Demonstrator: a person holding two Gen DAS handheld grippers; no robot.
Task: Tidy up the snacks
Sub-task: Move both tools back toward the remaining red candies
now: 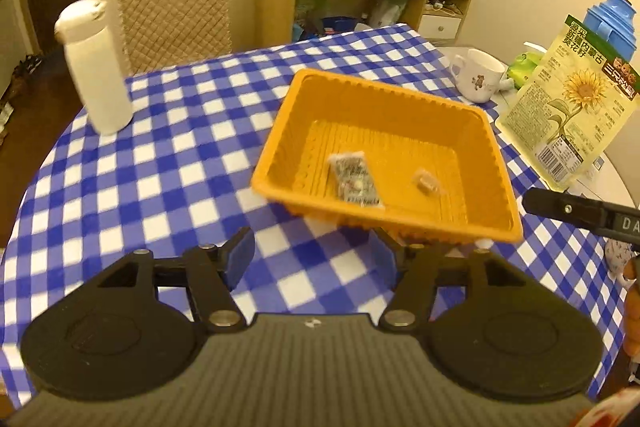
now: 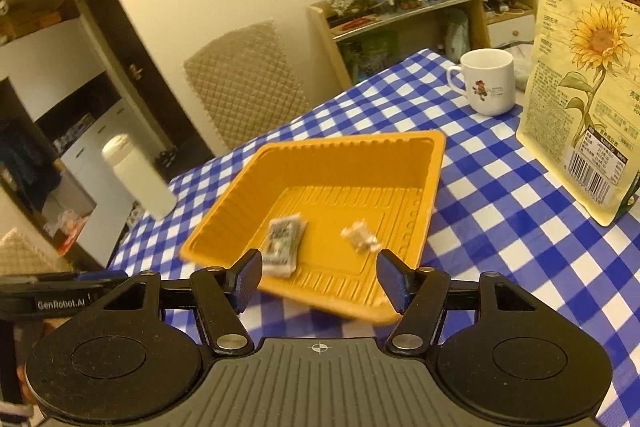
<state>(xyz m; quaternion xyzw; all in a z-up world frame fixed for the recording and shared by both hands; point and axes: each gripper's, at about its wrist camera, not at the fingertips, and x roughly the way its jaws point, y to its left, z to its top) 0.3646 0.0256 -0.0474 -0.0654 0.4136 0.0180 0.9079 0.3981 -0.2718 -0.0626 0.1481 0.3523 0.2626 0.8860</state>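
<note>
Left gripper [image 1: 316,259]: jaws apart, empty, near the tray's near rim.
Right gripper [image 2: 318,279]: jaws apart, empty.
Orange tray [image 1: 404,99]: holds a dark packet [image 1: 354,179] and a small wrapped snack [image 1: 426,183].
Risk: a gripper may nudge the light tray; the sunflower seed bag [image 2: 588,75], far right, could topple.

black grippers [image 1: 316,259], blue pads [image 2: 244,279], silver screws

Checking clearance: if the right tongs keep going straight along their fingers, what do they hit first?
Probably the orange tray: its near rim sits just ahead of the open right tongs, with the dark snack packet close behind on the tray floor. Depth is uncertain.
</note>
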